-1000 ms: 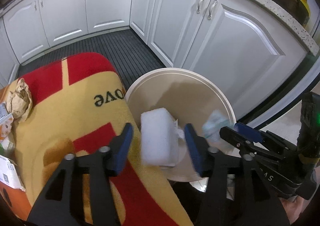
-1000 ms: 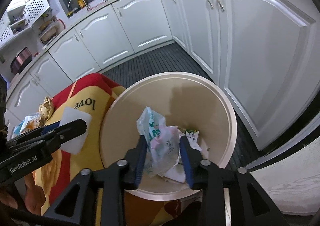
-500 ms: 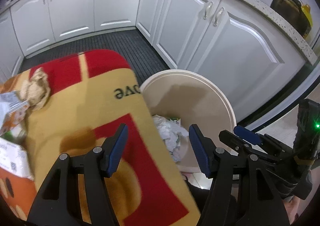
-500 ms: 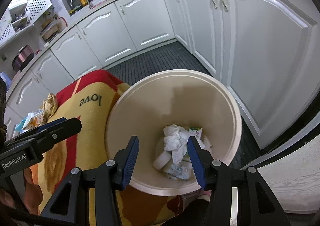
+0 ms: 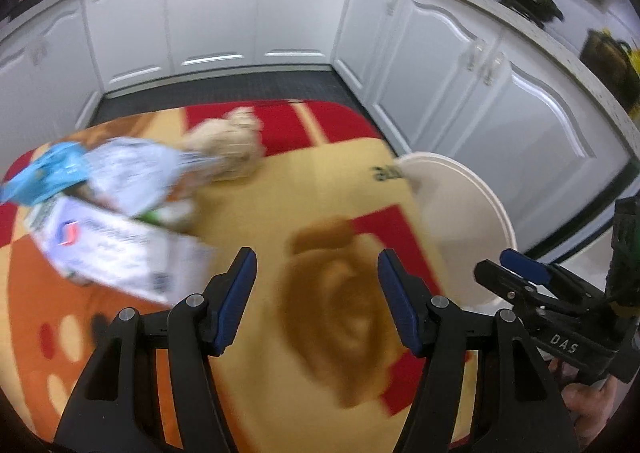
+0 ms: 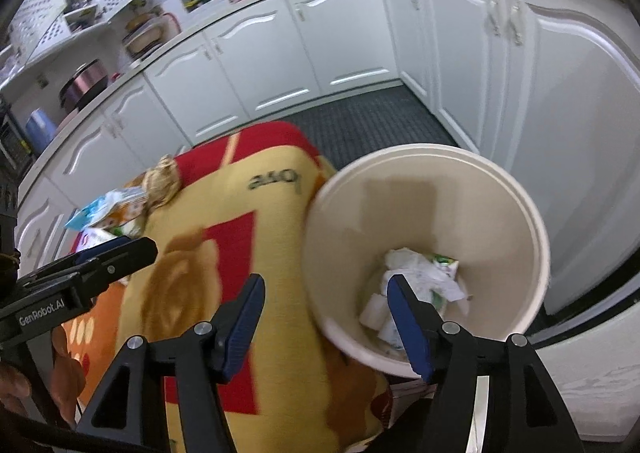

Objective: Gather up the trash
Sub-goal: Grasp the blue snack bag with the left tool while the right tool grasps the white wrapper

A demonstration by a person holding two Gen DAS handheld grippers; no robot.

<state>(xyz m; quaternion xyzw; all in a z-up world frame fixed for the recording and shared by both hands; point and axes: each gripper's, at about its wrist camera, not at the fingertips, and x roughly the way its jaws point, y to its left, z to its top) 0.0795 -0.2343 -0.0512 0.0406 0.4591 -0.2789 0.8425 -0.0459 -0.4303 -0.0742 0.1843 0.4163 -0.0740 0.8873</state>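
Both my tongs are spread and empty: the left tongs [image 5: 316, 299] hang over the desk's red-and-yellow patterned cloth [image 5: 320, 181], and the right tongs [image 6: 324, 317], whose jaws have just been opening, straddle the rim of the round cream plastic bin [image 6: 536, 237] at the desk's near right edge. Remaining trash lies at the far left corner: a crumpled brown paper ball [image 5: 228, 141], a blue-and-white plastic wrapper [image 5: 92, 169] and a white printed carton [image 5: 120, 249]. They overlap, so a hurried reach could pinch two, snag the cloth, or sweep one off the edge.
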